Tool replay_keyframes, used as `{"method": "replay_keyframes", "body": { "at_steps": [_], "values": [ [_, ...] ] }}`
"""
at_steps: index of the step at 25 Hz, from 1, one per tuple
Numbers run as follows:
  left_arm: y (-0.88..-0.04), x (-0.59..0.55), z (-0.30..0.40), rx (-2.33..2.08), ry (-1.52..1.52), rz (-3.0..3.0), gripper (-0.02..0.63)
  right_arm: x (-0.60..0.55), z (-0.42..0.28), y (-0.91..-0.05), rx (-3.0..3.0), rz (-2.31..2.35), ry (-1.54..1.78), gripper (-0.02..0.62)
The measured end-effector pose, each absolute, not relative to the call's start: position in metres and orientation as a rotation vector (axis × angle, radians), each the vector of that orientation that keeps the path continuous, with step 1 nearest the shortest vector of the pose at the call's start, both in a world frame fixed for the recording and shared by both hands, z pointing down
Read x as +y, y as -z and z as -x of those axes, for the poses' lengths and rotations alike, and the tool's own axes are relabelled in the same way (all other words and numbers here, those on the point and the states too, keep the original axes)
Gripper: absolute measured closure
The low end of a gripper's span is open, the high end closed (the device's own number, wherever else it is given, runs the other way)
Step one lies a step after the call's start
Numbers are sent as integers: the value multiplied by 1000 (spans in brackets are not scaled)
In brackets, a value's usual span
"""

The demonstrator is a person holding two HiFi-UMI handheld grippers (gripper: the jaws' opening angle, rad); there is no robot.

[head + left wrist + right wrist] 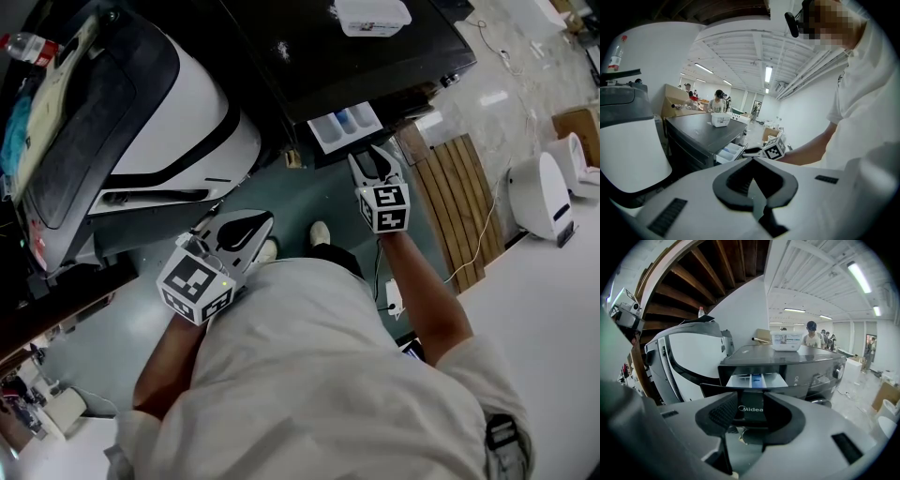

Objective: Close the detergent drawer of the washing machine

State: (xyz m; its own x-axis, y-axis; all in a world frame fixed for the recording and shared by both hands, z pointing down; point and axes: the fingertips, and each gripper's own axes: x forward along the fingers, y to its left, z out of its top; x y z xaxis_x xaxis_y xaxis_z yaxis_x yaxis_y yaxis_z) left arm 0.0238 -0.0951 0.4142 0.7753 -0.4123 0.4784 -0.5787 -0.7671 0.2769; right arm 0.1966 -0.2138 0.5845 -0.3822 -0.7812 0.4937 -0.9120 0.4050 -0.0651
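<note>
Just ahead of our right gripper (750, 397), framed by its parted, empty fingers, stands the drawer (757, 379), pulled out of the washing machine (797, 359); its dark front panel fills the gap beyond the fingertips, and we cannot tell whether they touch it. We judge the step in hand to be the push itself. To do it well we should set the fingertips on the middle of that panel, not toward either end, and press straight along the slide, level, so the tray does not skew and bind in its slot; bringing the fingers together first would give a blunter, steadier face. We should ease off only once the panel sits flush with the machine's front. Well behind those fingertips, our left gripper (264, 222) hangs with its fingers clenched on nothing, and has no part in this. The panel looks like smooth glossy plastic with pale lettering; the tray beyond it is pale plastic split into boxy compartments, with a blue insert in the middle. The machine's top is flat, dark and faintly shiny, with a white tub (786, 340) on it. Our finger pads are black and ribbed.
</note>
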Motion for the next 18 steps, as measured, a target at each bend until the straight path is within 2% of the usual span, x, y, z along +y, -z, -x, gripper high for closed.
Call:
{"method": "replay_keyframes", "body": {
  "at_steps": [18],
  "values": [
    [-416,-110,-17,-781,-549,-2545,609,-237,-188,-585,-2293,-1438,-448,434]
  ]
}}
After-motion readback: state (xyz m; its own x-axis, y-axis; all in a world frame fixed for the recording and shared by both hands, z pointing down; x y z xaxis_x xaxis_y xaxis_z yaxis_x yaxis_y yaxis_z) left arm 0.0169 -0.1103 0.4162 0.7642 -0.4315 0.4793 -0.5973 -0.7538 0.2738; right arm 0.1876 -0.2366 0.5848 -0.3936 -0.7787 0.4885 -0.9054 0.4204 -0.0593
